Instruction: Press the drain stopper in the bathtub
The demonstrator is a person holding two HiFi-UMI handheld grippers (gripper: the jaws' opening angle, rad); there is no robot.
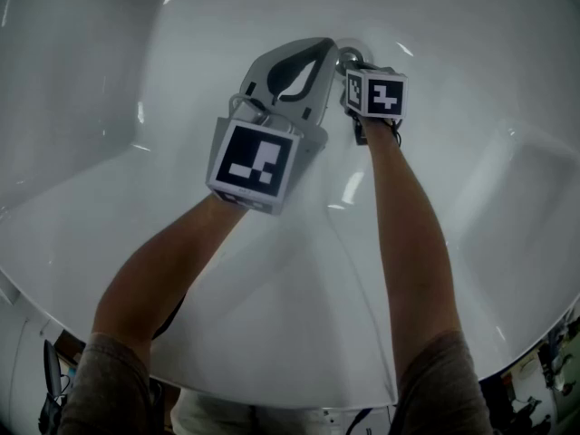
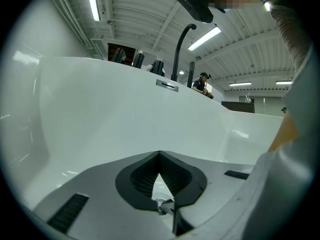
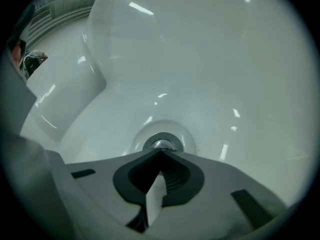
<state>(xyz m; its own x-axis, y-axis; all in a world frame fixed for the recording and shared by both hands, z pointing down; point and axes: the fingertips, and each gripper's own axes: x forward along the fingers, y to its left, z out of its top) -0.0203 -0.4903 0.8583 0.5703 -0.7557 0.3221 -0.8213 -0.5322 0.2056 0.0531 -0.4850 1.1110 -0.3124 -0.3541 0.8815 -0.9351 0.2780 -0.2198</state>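
The round chrome drain stopper (image 3: 161, 144) sits in its recess in the floor of the white bathtub (image 3: 210, 74). My right gripper (image 3: 161, 154) is shut and points straight down, its tips at the stopper's near edge; whether they touch it cannot be told. In the head view the stopper (image 1: 350, 60) shows only as a chrome sliver beyond the right gripper's marker cube (image 1: 375, 94). My left gripper (image 1: 324, 47) is shut on nothing and lies just left of the drain. In its own view the left gripper (image 2: 160, 155) faces the tub's far wall.
A black faucet (image 2: 181, 46) and an overflow slot (image 2: 167, 85) stand on the tub's far rim (image 2: 115, 65). People and shelving show beyond it under ceiling lights. The tub's sloping wall (image 1: 82, 107) rises on the left, its near rim (image 1: 272, 397) below my arms.
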